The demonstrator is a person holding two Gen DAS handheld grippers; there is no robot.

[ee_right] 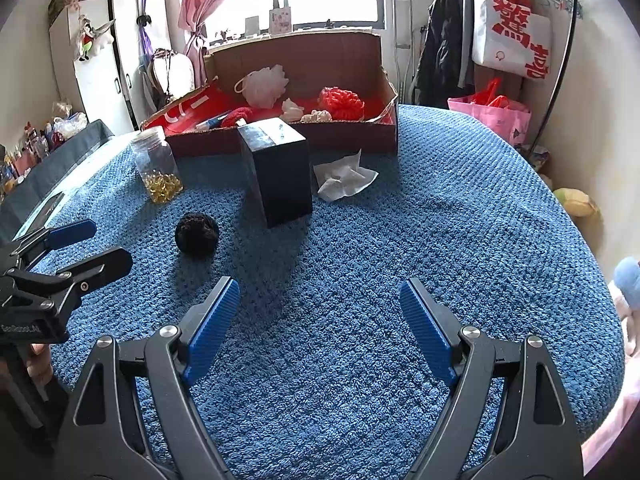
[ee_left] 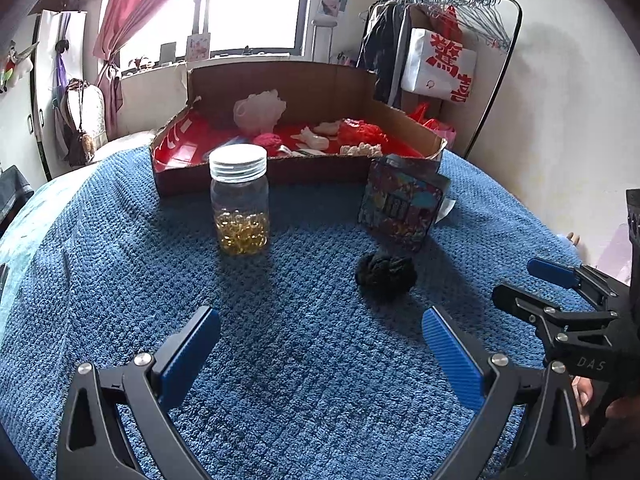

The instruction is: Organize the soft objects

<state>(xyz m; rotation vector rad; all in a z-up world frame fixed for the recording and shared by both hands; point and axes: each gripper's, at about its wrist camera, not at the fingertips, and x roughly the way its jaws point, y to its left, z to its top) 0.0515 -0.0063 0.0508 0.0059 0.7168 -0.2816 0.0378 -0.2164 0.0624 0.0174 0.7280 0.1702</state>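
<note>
Right now I see a black fuzzy ball, a roundish crumpled tuft with no clear long axis, lying on the blue knobbly woven blanket just right of centre in the left wrist view and at mid-left in the right wrist view. My left gripper has its 2 ribbed blue pads spread wide over bare blanket, nothing between them; my right gripper is equally spread and empty.

Behind the ball stands a patterned box, upright and glossy dark on the faces the right view shows. To its left stands a clear jar with a ribbed white lid, its bottom filled with amber beads. A crumpled white tissue lies beside the box. Along the upper middle sits an open cardboard tray with a red lining, holding a white mesh puff, a red knitted bundle and small pale pieces. Beyond are a bright window, a pink curtain and a clothes rack.
</note>
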